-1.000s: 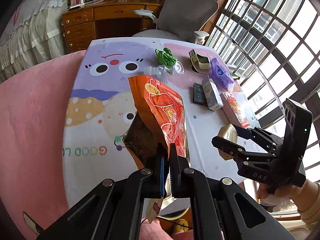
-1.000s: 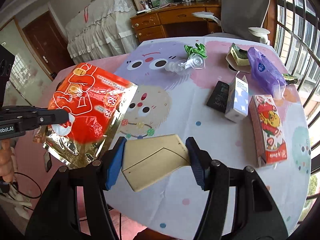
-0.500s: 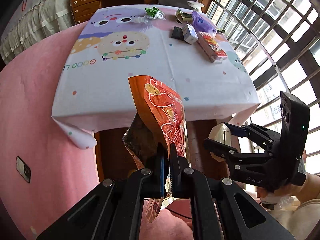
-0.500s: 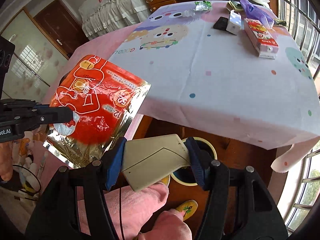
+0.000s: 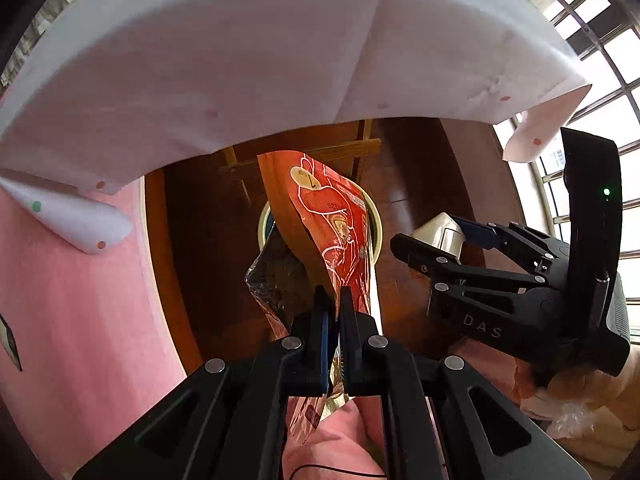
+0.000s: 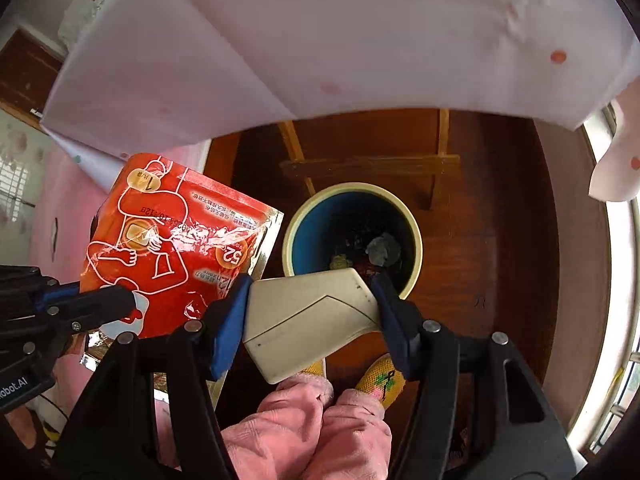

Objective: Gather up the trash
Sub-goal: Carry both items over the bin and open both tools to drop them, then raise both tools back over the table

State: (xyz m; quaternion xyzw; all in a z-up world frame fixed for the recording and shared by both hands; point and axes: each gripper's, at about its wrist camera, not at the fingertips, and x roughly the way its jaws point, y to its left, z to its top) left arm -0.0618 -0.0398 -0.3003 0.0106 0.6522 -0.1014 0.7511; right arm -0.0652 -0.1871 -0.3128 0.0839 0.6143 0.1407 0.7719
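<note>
Our left gripper [image 5: 335, 300] pinches the red foil bag [image 5: 332, 224] between its fingers. Our right gripper [image 6: 312, 304] clamps the beige carton [image 6: 308, 316], with the bin [image 6: 352, 236] just beyond its fingers.

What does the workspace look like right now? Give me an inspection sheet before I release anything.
Surface: dark wooden floor under the table; the white dotted tablecloth hangs above.
Job's things: round cream-rimmed bin with blue inside, some trash already in it; red and gold foil snack pouch; beige cardboard carton.
Clutter: nothing seen on the floor near the bin.
Grippers: left claw shut on the pouch, which overlaps the bin in its view; right claw shut on the carton, near the bin's rim.
Cables: thin black cable over pink fabric.
Surroundings: pink-trousered knees, yellow slipper, window grilles.
</note>
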